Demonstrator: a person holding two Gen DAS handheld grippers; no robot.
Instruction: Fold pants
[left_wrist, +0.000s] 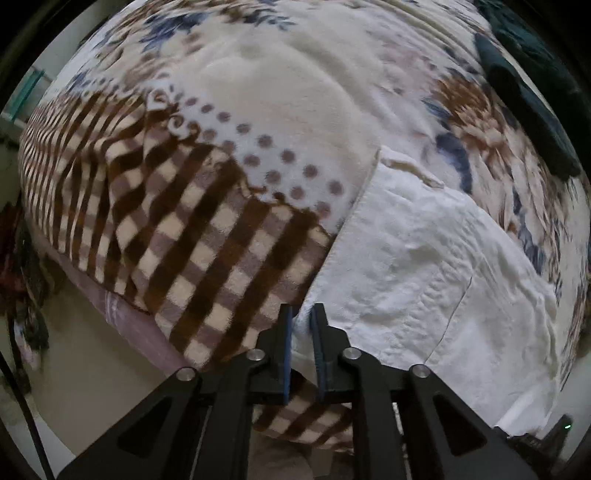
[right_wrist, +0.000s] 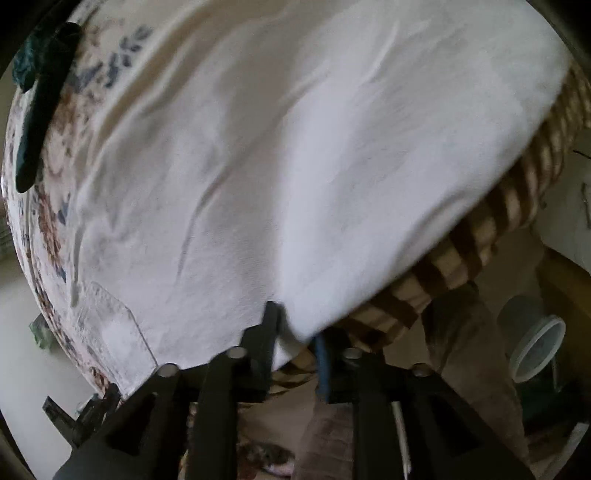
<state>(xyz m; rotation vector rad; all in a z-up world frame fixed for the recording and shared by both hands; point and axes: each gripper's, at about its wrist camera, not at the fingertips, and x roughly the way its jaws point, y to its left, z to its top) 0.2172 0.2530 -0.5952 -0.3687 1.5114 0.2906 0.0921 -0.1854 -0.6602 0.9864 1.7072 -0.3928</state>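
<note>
Two grippers pinch the white pants (left_wrist: 424, 266): our left gripper (left_wrist: 302, 314) and right gripper (right_wrist: 295, 325) (both nearly closed). Next we lift and fold them over.

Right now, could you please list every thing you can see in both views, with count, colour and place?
pants: one, white, spread on the blanket, near edge between both jaws
blanket: one, cream with brown checks, dots and blue-brown flowers, covering the bed
dark cloth: one, dark green, far right on the blanket in the left view
tub: one, clear with pale rim, low beside the bed in the right view
left gripper: black, blue pads, jaws shut on the pants' edge
right gripper: black, jaws on the pants' edge
</note>
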